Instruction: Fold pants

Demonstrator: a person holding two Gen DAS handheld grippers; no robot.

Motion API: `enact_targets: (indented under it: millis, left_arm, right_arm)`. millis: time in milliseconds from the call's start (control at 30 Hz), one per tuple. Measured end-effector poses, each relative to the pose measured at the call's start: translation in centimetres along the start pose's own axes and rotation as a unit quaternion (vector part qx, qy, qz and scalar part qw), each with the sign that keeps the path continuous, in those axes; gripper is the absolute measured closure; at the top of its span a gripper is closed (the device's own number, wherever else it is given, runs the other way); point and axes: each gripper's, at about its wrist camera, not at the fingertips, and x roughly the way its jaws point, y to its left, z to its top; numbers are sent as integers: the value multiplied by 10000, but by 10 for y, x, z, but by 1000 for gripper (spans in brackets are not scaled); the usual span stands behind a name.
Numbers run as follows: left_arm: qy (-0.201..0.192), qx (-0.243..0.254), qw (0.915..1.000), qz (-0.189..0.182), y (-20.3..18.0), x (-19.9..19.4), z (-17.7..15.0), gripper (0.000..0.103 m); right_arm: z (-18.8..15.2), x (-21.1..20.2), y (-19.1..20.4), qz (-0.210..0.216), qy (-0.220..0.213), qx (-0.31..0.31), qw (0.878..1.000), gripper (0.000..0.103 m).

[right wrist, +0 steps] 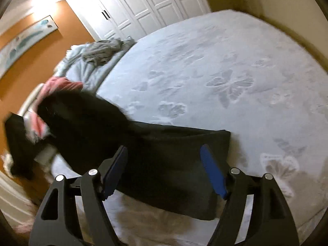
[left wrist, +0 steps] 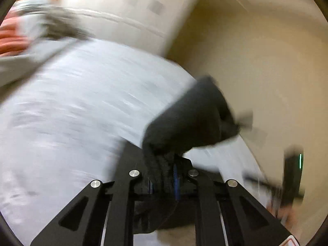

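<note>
One hand-held gripper [left wrist: 164, 174] pinching pants [left wrist: 190, 119], bed [right wrist: 205, 61]

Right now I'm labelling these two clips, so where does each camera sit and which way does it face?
Left wrist: on the left gripper, looking along its fingers over the bed toward a wall; gripper shut on pants; frame blurred.
Right wrist: on the right gripper, above the bed's edge, facing the wardrobe; gripper open over the pants.
Shared: the pants, the bed, and grey clothes.
</note>
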Motion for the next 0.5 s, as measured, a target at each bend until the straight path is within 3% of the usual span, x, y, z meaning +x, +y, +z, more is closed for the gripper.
enact_targets:
  millis: [100, 133, 200, 367, 500]
  left_arm:
    - [-499, -210, 9927, 1080, 46, -35, 13, 91]
    - [-526, -184, 9883, 1419, 57, -40, 14, 91]
    - [-391, -396, 9834, 1727, 78, -40, 11, 92]
    - [409, -1475, 9766, 1508, 136, -22, -12, 93]
    - [411, -1458, 9766, 1527, 142, -27, -17, 93]
  right_arm:
    - [-16, 28, 35, -232, 240, -554, 9979, 31]
    - [-22, 40, 50, -291, 313, -767, 9961, 31]
    - [-36, 70, 85, -291, 523, -1258, 9902, 31]
    - [-66, 140, 161, -200, 936, -2147, 9720, 32]
    - [-74, 174, 190, -277, 1098, -2446, 9630, 33]
